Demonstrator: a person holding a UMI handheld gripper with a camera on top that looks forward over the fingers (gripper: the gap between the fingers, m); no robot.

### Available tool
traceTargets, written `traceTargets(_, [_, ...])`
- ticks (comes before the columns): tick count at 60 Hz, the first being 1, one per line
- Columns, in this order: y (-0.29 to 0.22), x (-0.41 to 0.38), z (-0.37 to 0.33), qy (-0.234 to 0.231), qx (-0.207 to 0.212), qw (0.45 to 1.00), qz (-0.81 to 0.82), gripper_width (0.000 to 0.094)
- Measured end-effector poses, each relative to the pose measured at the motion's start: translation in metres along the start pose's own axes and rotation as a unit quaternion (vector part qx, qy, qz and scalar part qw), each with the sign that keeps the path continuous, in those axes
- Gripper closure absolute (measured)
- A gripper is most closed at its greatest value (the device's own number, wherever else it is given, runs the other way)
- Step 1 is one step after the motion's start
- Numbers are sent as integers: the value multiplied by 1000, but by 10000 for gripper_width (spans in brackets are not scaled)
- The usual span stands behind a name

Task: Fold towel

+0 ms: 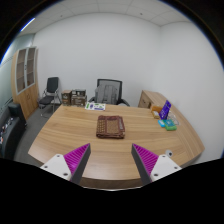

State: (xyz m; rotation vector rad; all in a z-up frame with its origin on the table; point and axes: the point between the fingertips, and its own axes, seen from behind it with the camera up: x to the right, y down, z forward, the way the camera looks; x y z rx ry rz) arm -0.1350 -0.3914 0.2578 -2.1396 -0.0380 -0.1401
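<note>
A dark reddish-brown towel (110, 126) lies folded flat in a rectangle near the middle of a large wooden table (70, 135). My gripper (111, 160) is held above the table's near edge, well short of the towel. Its two fingers with magenta pads (74, 158) stand wide apart and nothing is between them. The towel lies beyond the fingers, roughly centred between them.
Small green and purple objects (167, 118) sit on the table's far right part. Black office chairs (108, 92) stand behind the table, with shelves (27, 80) and a low cabinet (74, 97) along the back wall. A dark chair (10, 128) stands at the left.
</note>
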Motion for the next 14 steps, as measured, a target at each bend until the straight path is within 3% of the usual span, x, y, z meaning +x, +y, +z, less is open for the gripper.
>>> traceTargets(14, [-6, -10, -24, 3, 15, 1000, -5, 78])
